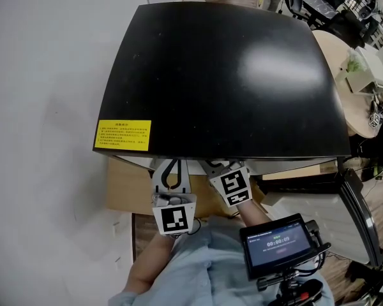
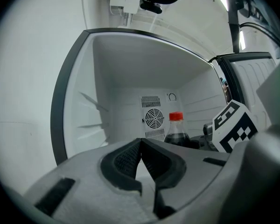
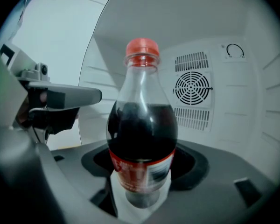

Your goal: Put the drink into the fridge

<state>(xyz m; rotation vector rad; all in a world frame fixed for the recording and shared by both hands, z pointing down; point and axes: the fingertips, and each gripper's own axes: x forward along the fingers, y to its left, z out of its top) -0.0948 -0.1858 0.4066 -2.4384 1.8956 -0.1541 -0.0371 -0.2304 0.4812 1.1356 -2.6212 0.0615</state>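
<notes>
The drink is a cola bottle [image 3: 142,134] with a red cap and red label, standing upright between my right gripper's [image 3: 142,190] jaws, which are shut on its lower body. It is inside the white fridge compartment [image 3: 130,27], in front of the round fan vent [image 3: 192,88]. In the left gripper view the same bottle [image 2: 176,129] shows to the right, beside the right gripper's marker cube [image 2: 233,125]. My left gripper [image 2: 141,146] is shut with nothing between its pads, at the fridge opening. In the head view both grippers [image 1: 171,171] [image 1: 214,166] reach under the black fridge top [image 1: 217,75].
The fridge door [image 2: 256,78] stands open at the right. A yellow warning sticker [image 1: 122,135] sits on the fridge top's front left corner. A small screen [image 1: 277,244] is mounted near the person's right arm. Desks and chairs [image 1: 364,62] stand at the far right.
</notes>
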